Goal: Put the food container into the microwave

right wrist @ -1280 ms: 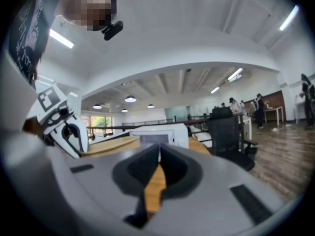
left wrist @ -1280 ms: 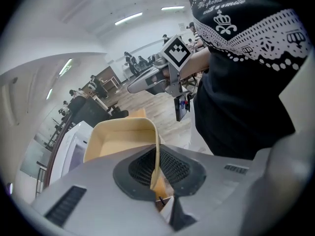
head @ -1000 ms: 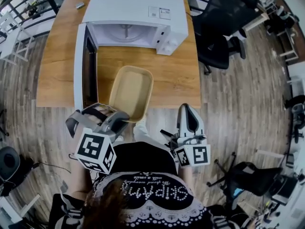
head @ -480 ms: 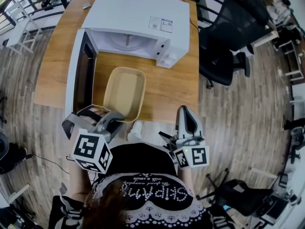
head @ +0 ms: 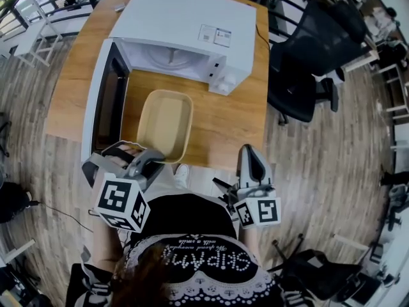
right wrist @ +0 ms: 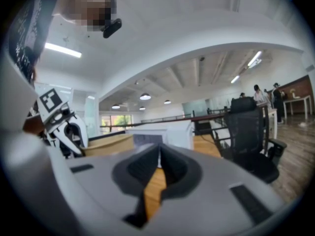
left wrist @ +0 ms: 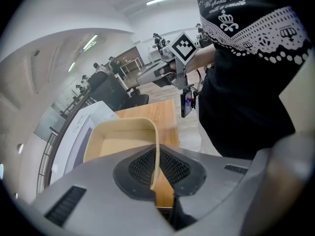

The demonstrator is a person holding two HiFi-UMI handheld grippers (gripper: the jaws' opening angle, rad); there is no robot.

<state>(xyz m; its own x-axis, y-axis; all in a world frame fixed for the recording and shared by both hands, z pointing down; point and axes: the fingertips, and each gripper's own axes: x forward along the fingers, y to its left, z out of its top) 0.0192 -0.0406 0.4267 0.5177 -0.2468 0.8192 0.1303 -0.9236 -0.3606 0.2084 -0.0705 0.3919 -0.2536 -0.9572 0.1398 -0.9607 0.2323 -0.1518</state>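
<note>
Fingers (left wrist: 140, 167) of the left gripper (head: 146, 162) clamp the food container (head: 165, 123) by its rim; the right gripper (head: 250, 165) is closed, empty. Hold level; push toward the microwave (head: 185, 27) at 12 o'clock.

- I count one microwave (head: 185, 24), at the far edge of the one desk (head: 236, 120).
- One food container (head: 165, 123), at the near edge.
- Two grippers: left gripper (head: 150, 160), right gripper (head: 248, 152).
- One small grey object (head: 119, 7), far left corner.
- One black office chair (head: 297, 75) beside the right edge.

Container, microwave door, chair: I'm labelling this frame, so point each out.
container (head: 165, 121), head view, its bare inside floor.
microwave door (head: 107, 101), head view, its dark window.
chair (head: 299, 59), head view, its black upholstery.
</note>
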